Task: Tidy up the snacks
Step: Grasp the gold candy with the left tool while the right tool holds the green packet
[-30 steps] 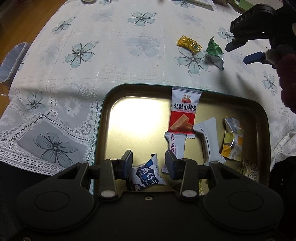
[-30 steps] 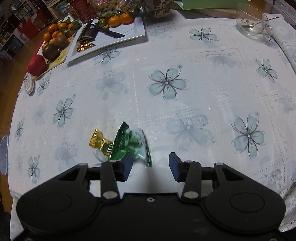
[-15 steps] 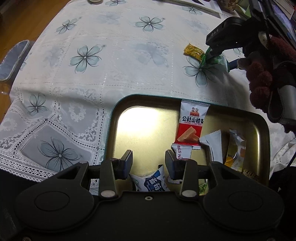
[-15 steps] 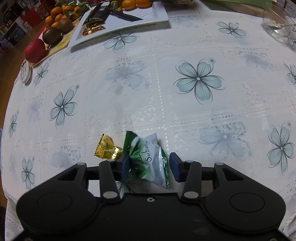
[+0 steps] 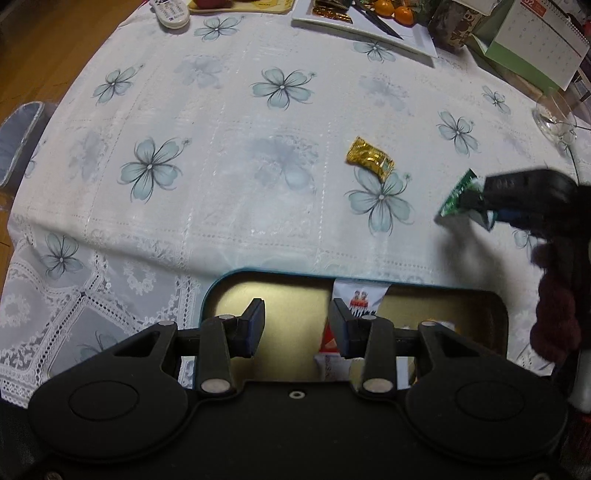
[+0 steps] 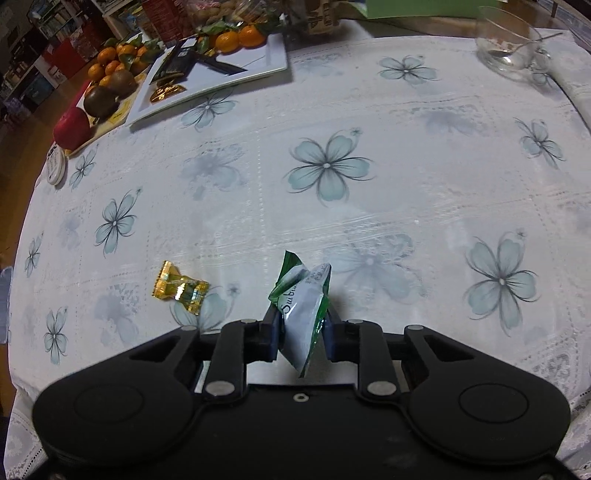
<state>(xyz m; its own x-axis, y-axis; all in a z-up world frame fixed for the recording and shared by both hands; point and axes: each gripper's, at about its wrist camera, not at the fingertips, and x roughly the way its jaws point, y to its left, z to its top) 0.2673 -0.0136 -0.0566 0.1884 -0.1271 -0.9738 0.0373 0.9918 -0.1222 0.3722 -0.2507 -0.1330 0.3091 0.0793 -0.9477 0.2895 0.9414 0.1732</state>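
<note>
My right gripper (image 6: pixel 302 325) is shut on a green and white snack packet (image 6: pixel 304 306), which hangs just above the tablecloth. The left wrist view shows the same packet (image 5: pixel 458 195) pinched in that gripper (image 5: pixel 476 206) at the right. A gold-wrapped candy (image 6: pixel 181 288) lies on the cloth to the packet's left, also seen as the gold candy (image 5: pixel 370 162). My left gripper (image 5: pixel 296 310) stands open with nothing between its fingers, above the near part of a gold tin tray (image 5: pixel 258 275). A red and white snack packet (image 5: pixel 360 295) lies in the tray; the rest is hidden by the gripper.
At the far edge stand a white plate (image 6: pixel 258 59) with oranges and dark packets, a board of fruit (image 6: pixel 110 85) and a glass bowl (image 6: pixel 509 44). A remote (image 5: pixel 170 13) and a desk calendar (image 5: pixel 532 40) lie beyond. A dark red sleeve (image 5: pixel 557 314) is at the right.
My right gripper has shut on the green packet and lifted it off the cloth. My left gripper has drawn back from the tray, leaving the blue and white packet out of sight.
</note>
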